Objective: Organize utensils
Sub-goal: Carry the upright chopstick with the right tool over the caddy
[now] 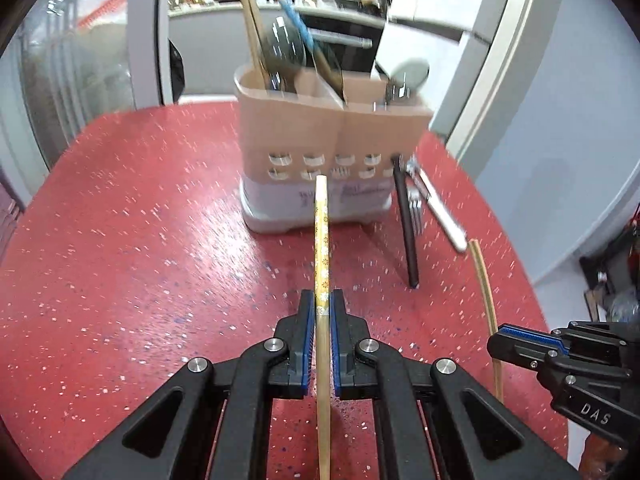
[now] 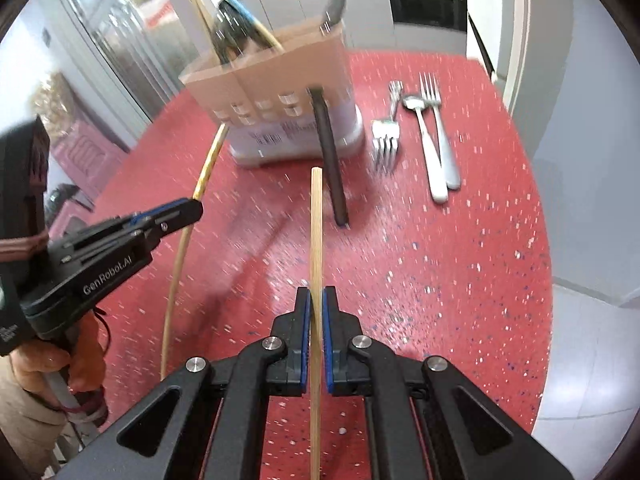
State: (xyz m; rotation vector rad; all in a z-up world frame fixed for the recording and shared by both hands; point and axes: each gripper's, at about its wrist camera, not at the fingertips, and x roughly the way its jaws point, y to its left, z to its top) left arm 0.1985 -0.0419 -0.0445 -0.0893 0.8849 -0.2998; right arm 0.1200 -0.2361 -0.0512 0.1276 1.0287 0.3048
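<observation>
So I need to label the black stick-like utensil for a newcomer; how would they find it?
Start at the beige plastic utensil caddy standing on the red speckled table. A long matte black handle leans against the caddy's front right corner, its lower end on the table. Unlike the shiny metal forks lying flat to its right, it is dark and propped up.

"DAS" marks the right gripper (side-on), "GenRobot.AI" the left gripper.
</observation>
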